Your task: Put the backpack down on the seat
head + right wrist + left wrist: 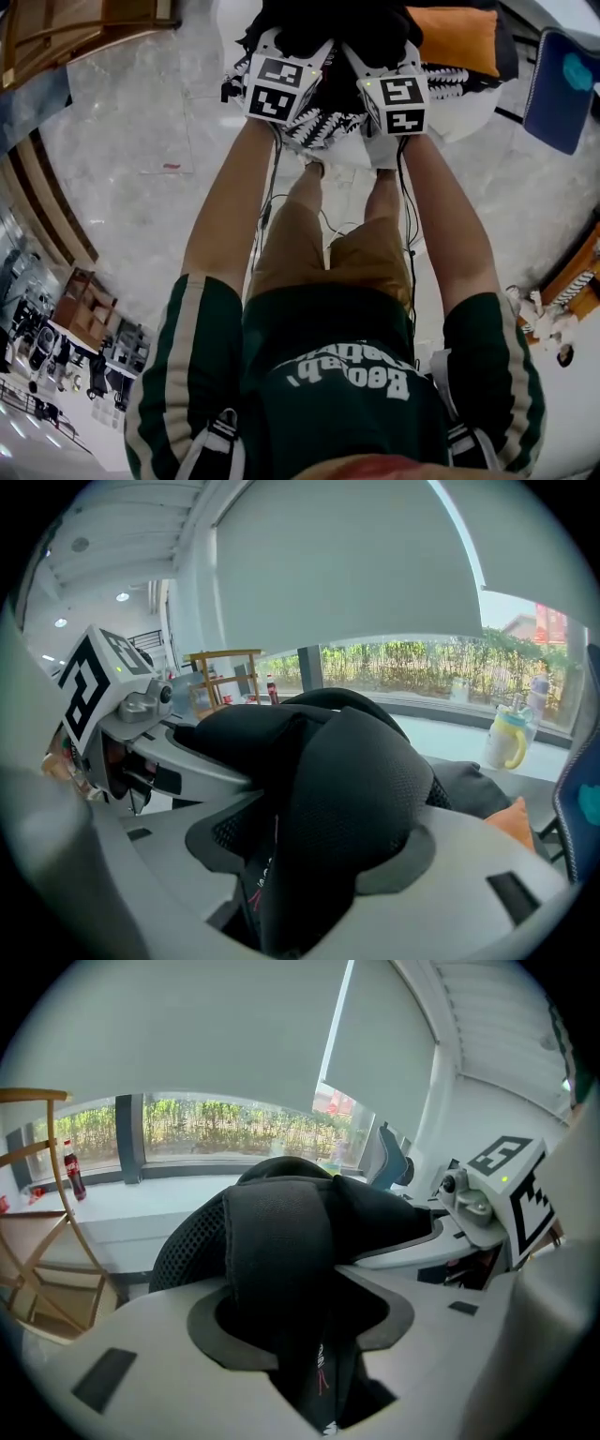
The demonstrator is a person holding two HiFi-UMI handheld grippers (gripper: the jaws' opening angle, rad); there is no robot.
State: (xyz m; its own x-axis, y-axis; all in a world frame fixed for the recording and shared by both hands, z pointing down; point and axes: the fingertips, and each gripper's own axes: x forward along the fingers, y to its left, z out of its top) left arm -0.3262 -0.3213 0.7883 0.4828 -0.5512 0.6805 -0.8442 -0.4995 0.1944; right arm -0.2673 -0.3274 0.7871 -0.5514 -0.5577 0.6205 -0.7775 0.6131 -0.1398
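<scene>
Backpack (337,30) covers the white seat (464,117), orange cushion (457,39) beside.

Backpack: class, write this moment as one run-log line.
backpack: over seat | left gripper: open, strap between fingers | right gripper: open, strap between fingers

Green tee (328,328) w/ cream-striped sleeves (183,366), tan shorts (298,246) (b/w marker cubes (281,86)).

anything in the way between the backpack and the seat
Nothing visible does: the backpack is right over the patterned cloth on the seat; the orange cushion lies beside it, at the right.
</scene>
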